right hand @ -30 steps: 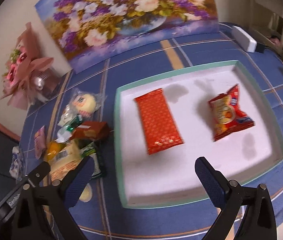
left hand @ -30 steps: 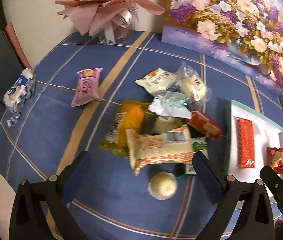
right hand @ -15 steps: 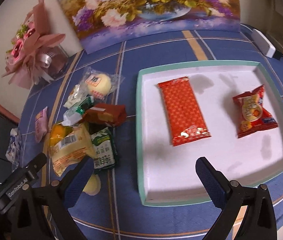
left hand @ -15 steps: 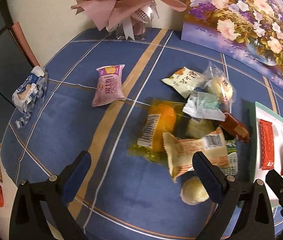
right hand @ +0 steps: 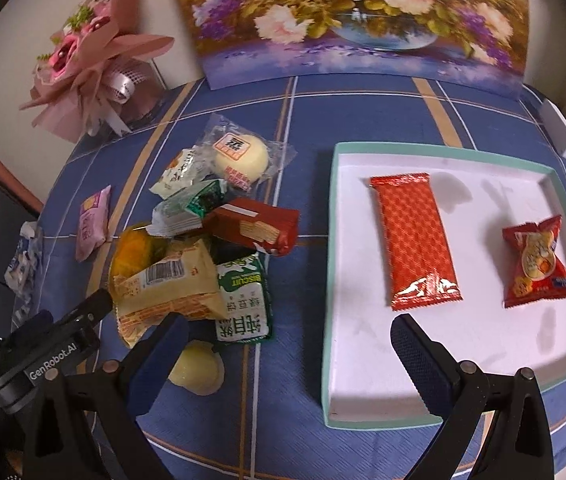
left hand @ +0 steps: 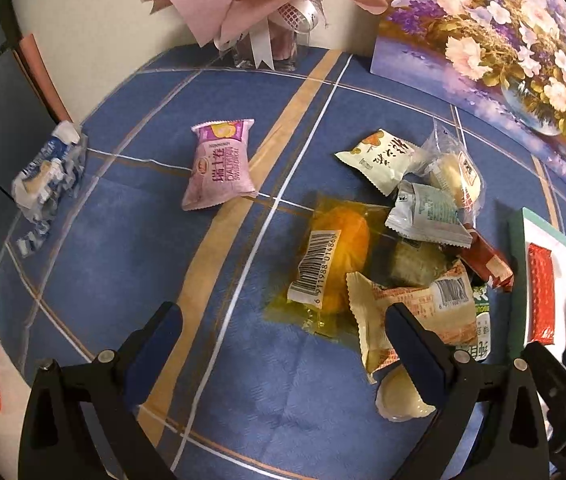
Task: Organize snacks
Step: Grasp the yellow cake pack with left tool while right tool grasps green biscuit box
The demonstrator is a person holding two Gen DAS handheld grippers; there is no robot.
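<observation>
Two red packets (right hand: pixel 415 240) lie apart in the white tray (right hand: pixel 333 280); beside it, more snacks (right hand: pixel 203 256) sit heaped on the blue cloth (left hand: pixel 123 240). Right gripper (right hand: pixel 289 354) hangs empty, jaws closing; left gripper (left hand: pixel 283 344) is spread, empty.

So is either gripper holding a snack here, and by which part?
Nothing is held. The left gripper is open and empty; the right gripper is empty, its jaws closing slightly.

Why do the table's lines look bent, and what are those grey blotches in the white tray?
Both wrist views are fisheye, so the blue checked tablecloth's straight stripes bow toward the dark rounded corners. In the right wrist view, the blotches on the white teal-rimmed tray look like soft shadows, and the long red foil packet shows glare at its lower end.
</observation>
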